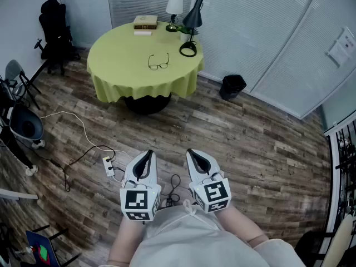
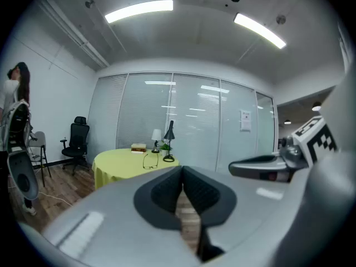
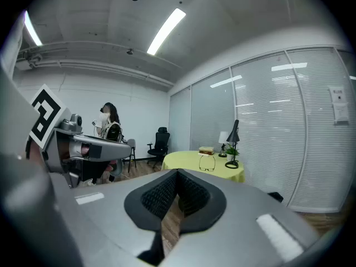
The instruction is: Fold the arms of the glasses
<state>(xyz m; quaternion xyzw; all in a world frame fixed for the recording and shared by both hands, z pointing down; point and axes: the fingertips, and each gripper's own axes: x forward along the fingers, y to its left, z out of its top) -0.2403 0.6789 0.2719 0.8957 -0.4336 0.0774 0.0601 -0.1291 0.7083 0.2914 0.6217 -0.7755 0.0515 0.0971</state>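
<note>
A pair of thin-framed glasses [image 1: 158, 62] lies with its arms spread on the round table with a yellow-green cloth [image 1: 119, 65], far ahead of me. The glasses [image 2: 150, 161] show small in the left gripper view, and the glasses [image 3: 207, 163] also in the right gripper view. My left gripper [image 1: 144, 159] and right gripper [image 1: 196, 157] are held side by side close to my body, over the wooden floor, well short of the table. Both are shut with nothing between the jaws.
On the table's far side stand a stack of books [image 1: 145, 23], a small white lamp [image 1: 174, 7], a black desk lamp [image 1: 192, 21] and a small plant. A black bin [image 1: 232, 85] sits right of the table. A power strip [image 1: 109, 166] with cables lies on the floor. Chairs [image 1: 54, 29] stand at left; a person [image 3: 110, 128] is behind.
</note>
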